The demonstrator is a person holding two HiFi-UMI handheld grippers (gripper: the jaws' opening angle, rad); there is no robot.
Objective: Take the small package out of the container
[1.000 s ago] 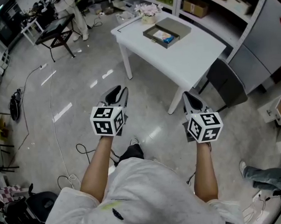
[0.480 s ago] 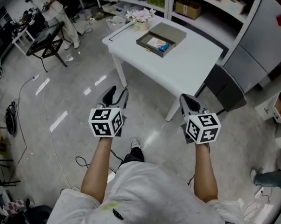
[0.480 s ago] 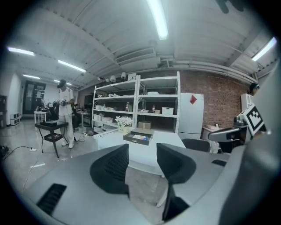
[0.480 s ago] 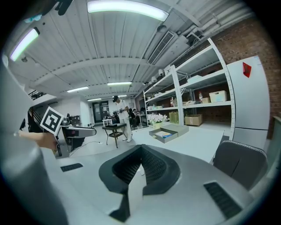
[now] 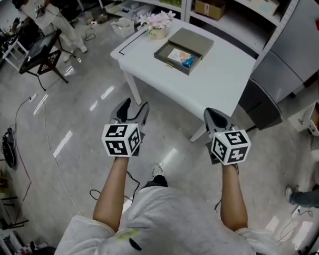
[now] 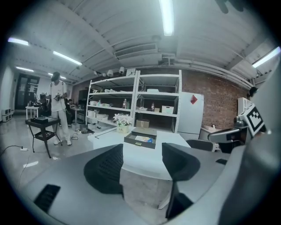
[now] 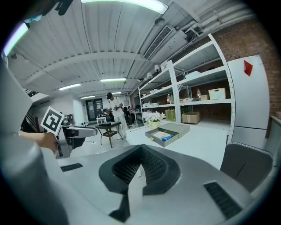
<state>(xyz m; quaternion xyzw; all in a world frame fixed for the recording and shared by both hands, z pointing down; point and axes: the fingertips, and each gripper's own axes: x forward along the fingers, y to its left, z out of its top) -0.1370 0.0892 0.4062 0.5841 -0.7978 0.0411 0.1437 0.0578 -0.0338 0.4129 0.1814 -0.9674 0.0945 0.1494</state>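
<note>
A grey open container [image 5: 189,44] lies on a white table [image 5: 215,74] ahead of me. Inside it is a small white and blue package [image 5: 181,57]. The left gripper view shows the container [image 6: 142,139] far beyond the jaws, and so does the right gripper view, with the package [image 7: 163,135] inside. Both grippers hang over the floor, short of the table. My left gripper [image 5: 134,106] is open; its jaws have just been opening, with nothing between them. My right gripper [image 5: 213,114] is shut and empty, its pads meeting at the tips.
A pot of pink flowers [image 5: 158,23] stands at the table's far corner. A dark chair [image 5: 261,101] sits at the table's right. Shelving [image 5: 233,5] lines the back. A black side table [image 5: 40,53] and a person [image 5: 46,13] are at the far left. Cables [image 5: 49,129] trail on the floor.
I have moved toward the table, so it and the container sit nearer to both grippers. The left jaws have spread apart. The right jaws stay together.
</note>
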